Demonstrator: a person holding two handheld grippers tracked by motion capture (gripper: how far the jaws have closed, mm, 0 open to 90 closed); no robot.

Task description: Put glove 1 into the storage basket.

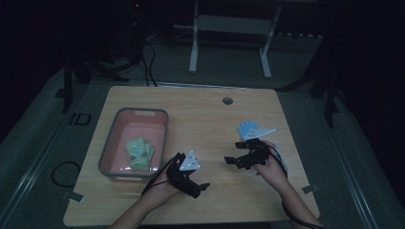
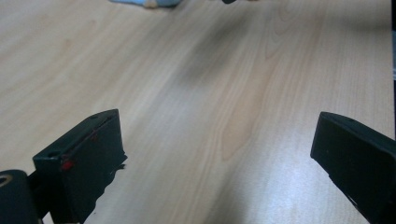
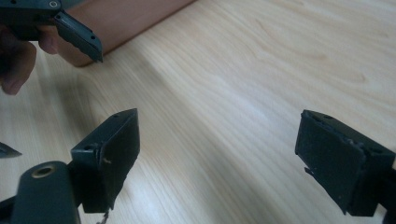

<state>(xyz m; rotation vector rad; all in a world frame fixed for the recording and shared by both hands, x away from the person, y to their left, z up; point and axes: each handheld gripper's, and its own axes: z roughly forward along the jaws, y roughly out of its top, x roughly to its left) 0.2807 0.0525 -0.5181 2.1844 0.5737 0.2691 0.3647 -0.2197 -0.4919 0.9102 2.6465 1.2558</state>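
My left gripper [image 1: 201,189] hovers low over the front middle of the wooden table [image 1: 210,114], jaws pointing right. In the left gripper view it [image 2: 215,154] stands open over bare wood. My right gripper [image 1: 233,153] is a short way to the right, jaws pointing left toward the other. Its jaws [image 3: 217,154] are spread wide with nothing between them. A light blue item [image 1: 248,128] lies on the table just behind the right gripper, and its edge [image 2: 144,2] shows in the left gripper view. What it is I cannot make out.
A grey-rimmed pink bin [image 1: 111,143] stands at the table's left with a yellow-green cloth item [image 1: 139,152] inside. Its wall [image 3: 126,21] appears in the right gripper view, beside the other hand [image 3: 16,60]. A cable hole [image 1: 228,100] is near the far edge.
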